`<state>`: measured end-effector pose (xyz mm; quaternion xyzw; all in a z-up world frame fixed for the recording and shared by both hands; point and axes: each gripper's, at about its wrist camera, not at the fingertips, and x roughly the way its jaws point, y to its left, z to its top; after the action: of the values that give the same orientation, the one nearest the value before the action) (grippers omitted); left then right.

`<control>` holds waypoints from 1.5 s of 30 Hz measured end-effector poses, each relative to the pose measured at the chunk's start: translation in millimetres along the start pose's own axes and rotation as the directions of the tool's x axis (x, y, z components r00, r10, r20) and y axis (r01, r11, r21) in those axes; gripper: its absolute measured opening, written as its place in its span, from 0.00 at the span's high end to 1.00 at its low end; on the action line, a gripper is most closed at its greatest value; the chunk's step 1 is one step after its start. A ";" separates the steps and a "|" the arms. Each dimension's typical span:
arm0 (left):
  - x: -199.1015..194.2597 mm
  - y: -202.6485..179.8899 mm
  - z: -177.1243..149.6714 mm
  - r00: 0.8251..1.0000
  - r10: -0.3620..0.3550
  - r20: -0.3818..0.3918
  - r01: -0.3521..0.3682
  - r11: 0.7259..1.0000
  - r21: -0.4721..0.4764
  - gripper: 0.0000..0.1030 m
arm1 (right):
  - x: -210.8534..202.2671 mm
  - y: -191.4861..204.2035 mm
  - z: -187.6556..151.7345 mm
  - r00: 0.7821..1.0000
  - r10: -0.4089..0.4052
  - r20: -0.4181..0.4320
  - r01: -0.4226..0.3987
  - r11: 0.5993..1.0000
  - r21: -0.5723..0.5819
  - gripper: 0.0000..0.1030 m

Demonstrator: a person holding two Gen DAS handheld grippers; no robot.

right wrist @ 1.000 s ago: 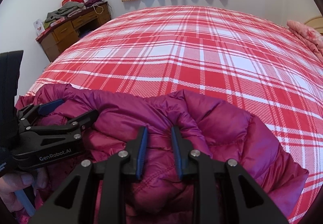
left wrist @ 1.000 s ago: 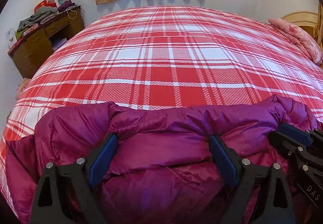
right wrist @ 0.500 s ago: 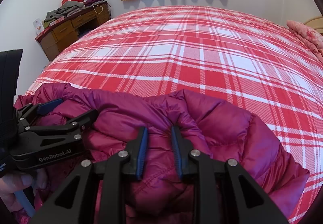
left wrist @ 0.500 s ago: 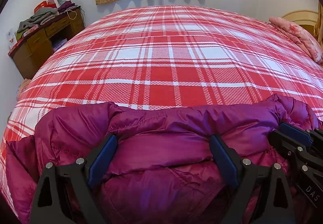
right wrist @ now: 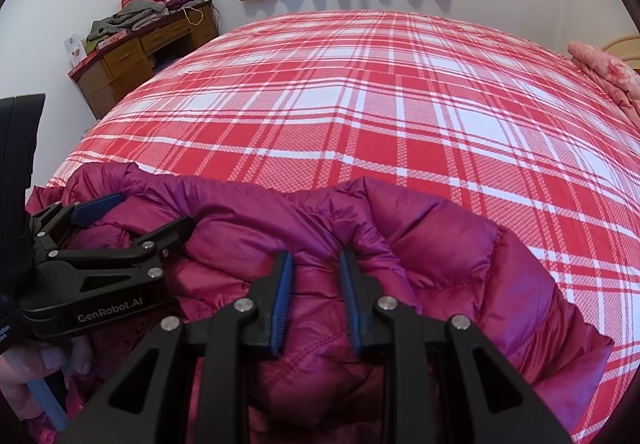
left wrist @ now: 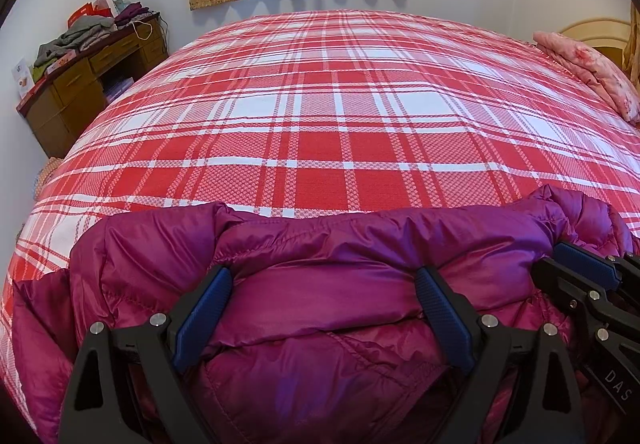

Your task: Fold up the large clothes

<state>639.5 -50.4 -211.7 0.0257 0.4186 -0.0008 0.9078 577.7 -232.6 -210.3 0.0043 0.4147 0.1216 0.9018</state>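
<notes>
**Plaid bed, puffy jacket in two grips**

Red-and-white plaid covers the bed (left wrist: 320,116), where a magenta quilted down jacket (left wrist: 320,324) lies bunched at the near edge, its shiny fabric puffed and creased. Left gripper (left wrist: 324,304) has its jaws spread wide around a thick fold of it, pads pressing the bulge. Right gripper (right wrist: 316,292) pinches a narrower ridge between nearly closed jaws. Clothes pile on a wooden table (left wrist: 80,72) by the wall.

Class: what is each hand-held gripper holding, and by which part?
Both grip the magenta quilted puffer jacket: the right hand-held gripper pinches a narrow fold at its top edge; the left hand-held gripper clamps a wide puffy section there.
</notes>
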 end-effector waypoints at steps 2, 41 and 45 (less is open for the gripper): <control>0.0 -0.4 0.1 1.000 -0.001 -0.001 0.001 1.000 -0.001 0.09 | 0.3 0.7 0.3 1.000 0.000 0.000 0.000 1.000 -0.001 0.74; -268.5 79.3 -163.8 0.992 -0.054 0.112 0.049 0.998 0.044 0.08 | -218.9 -40.9 -171.4 0.998 0.011 -0.060 -0.014 0.999 -0.043 0.21; -292.8 92.8 -224.8 0.996 -0.032 0.085 0.028 0.999 0.040 0.08 | -252.5 -45.3 -215.8 0.999 0.008 -0.054 -0.008 1.000 0.005 0.17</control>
<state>280.6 47.0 -130.6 0.0370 0.3796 -0.0237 0.9241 267.7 -352.9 -168.1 0.0048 0.4391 0.1243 0.8898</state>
